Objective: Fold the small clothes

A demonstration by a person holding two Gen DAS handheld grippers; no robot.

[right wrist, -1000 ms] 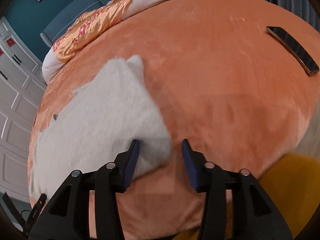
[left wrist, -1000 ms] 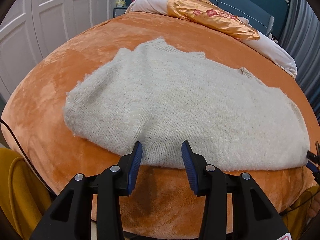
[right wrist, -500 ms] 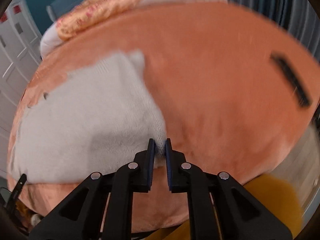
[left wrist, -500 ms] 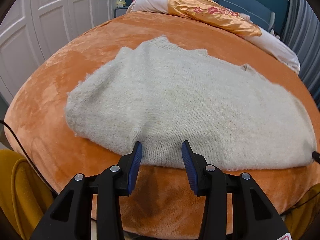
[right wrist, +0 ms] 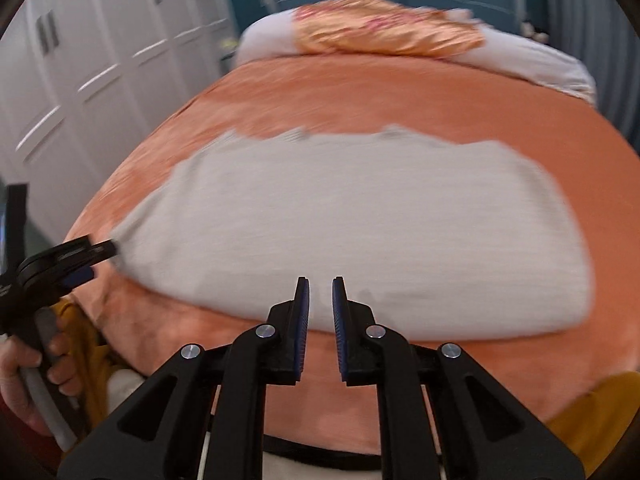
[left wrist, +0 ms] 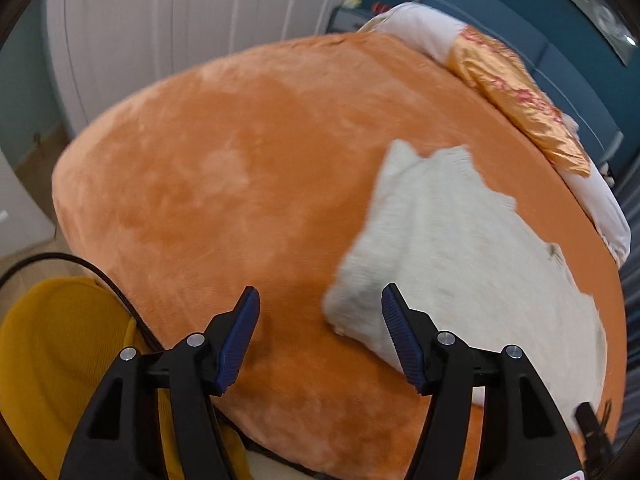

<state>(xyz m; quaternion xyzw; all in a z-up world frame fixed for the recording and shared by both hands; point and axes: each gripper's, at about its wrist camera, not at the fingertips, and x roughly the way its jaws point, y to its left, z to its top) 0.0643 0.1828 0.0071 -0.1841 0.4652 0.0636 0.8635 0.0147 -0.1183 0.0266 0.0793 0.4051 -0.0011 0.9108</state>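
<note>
A fuzzy cream sweater (left wrist: 460, 248) lies flat on the orange plush bed cover (left wrist: 240, 184). It also shows in the right wrist view (right wrist: 360, 224), blurred. My left gripper (left wrist: 320, 312) is open, its jaws around the sweater's near left corner. It shows in the right wrist view (right wrist: 80, 254) at that corner, held by a hand. My right gripper (right wrist: 320, 300) is shut on the sweater's near hem, around the middle, with a narrow gap between its pads (right wrist: 303, 312).
Pillows, one with an orange satin cover (left wrist: 516, 100), lie at the head of the bed (right wrist: 384, 36). White wardrobe doors (left wrist: 160, 24) stand to the left. A yellow garment (left wrist: 60, 360) and a black cable (left wrist: 100, 276) are at the near edge.
My left gripper has swung left from the hem's middle to the sweater's left corner, still open. My right gripper has moved left along the hem, still shut, from the right corner toward the middle.
</note>
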